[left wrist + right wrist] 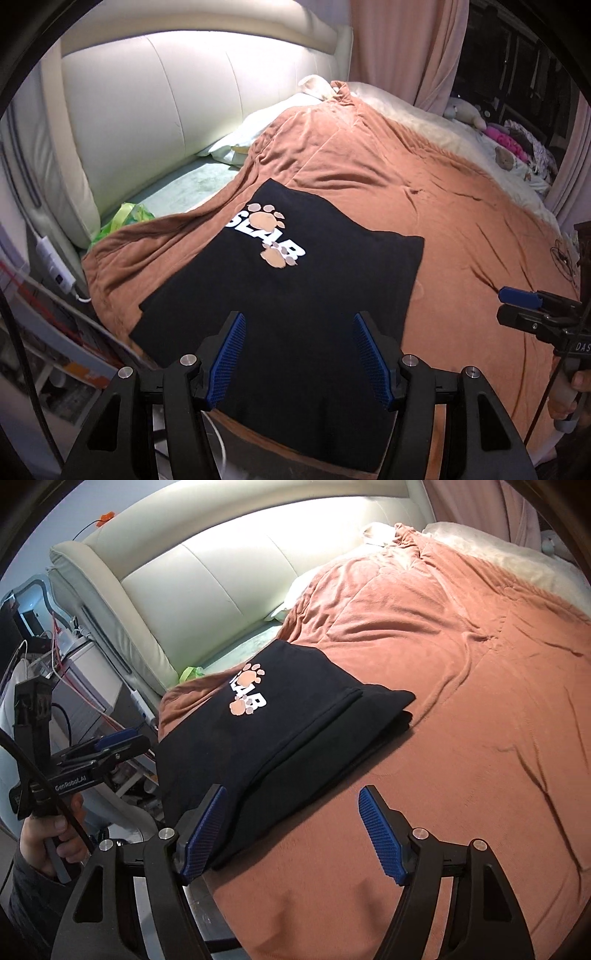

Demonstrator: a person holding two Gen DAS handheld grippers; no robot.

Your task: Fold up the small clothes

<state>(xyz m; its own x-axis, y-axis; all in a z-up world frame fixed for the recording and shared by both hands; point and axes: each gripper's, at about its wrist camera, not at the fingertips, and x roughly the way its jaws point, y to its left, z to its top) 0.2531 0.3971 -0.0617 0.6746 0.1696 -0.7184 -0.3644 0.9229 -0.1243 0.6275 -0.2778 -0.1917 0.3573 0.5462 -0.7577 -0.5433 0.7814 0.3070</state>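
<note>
A black T-shirt (280,306) with white letters and tan paw prints lies flat on the rust-brown blanket (424,206) near the bed's front edge. In the right wrist view the shirt (266,738) shows a long side flap folded over its body. My left gripper (297,354) is open and empty, hovering over the shirt's near end. My right gripper (291,830) is open and empty above the shirt's near right edge. The right gripper also shows in the left wrist view (517,299). The left gripper shows at the left of the right wrist view (122,738).
A cream padded headboard (177,110) stands at the back left. Pillows (258,129) lie by it. A green bag (125,218) sits in the gap. Soft toys (506,140) lie at the far right. A power strip (55,266) and cables hang off the left side.
</note>
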